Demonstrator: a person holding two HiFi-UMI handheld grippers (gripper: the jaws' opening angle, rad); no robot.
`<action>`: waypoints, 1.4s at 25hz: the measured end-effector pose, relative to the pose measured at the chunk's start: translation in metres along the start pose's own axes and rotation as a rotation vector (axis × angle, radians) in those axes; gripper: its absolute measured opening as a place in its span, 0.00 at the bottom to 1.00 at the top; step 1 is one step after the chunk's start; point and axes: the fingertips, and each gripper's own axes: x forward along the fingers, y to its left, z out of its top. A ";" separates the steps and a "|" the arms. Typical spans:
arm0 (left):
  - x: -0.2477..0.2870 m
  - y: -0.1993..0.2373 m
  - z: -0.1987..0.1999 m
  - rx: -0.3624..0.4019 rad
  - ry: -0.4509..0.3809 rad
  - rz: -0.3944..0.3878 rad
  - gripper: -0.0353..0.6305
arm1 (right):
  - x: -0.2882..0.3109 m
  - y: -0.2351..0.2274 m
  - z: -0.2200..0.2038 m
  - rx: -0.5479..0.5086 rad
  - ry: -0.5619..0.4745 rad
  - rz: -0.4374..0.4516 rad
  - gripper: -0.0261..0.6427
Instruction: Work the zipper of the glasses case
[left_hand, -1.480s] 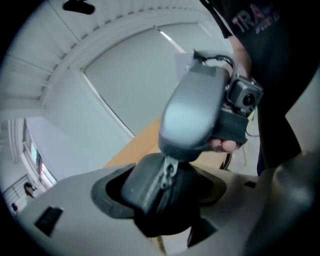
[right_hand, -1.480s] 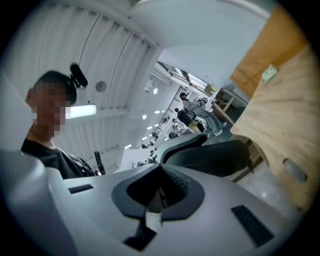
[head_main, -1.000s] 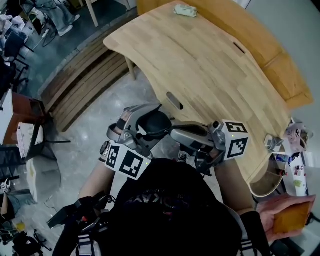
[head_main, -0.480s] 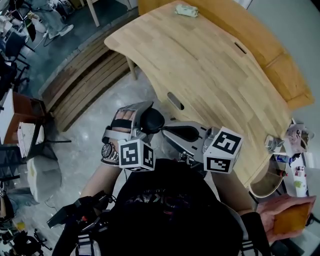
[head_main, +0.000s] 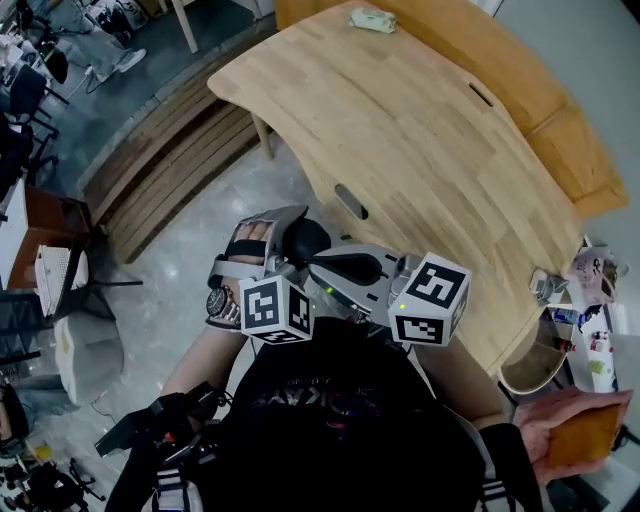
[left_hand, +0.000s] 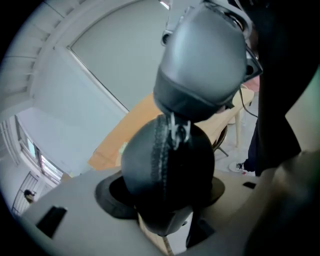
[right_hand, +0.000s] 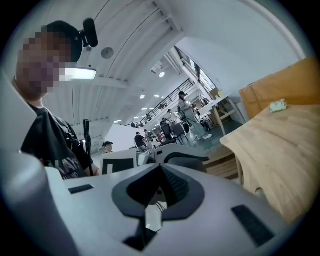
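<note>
Black glasses case (left_hand: 167, 180) is clamped in the left gripper (left_hand: 162, 200), jaws closed on its two sides. It's held in the air close to the person's chest, over the floor (head_main: 200, 210) and just off the edge of the wooden bench (head_main: 430, 130), not on it. Zipper seam (left_hand: 161, 150) faces the left gripper's camera and runs straight up the case's rounded end. Case looks end-on, so its long axis seems to point away along the left gripper, not certain. Metal zipper pull (left_hand: 178, 132) sits at the top of the visible seam. Right gripper (left_hand: 172, 116) comes in from above the case, jaws fully together, tip right at the pull; can't confirm it actually pinches the tab. Right looks like the working hand, left only holds. Next move likely drags the pull along the seam, direction unclear.
</note>
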 end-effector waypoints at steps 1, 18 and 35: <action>0.000 -0.001 0.001 -0.028 -0.016 -0.015 0.47 | 0.000 0.000 0.001 0.017 -0.017 0.014 0.06; -0.050 0.047 0.052 -1.181 -0.740 -0.488 0.47 | -0.079 -0.042 0.025 0.169 -0.335 -0.015 0.37; -0.067 0.043 0.086 -1.348 -0.906 -0.695 0.47 | -0.037 -0.019 -0.006 0.323 -0.214 0.159 0.48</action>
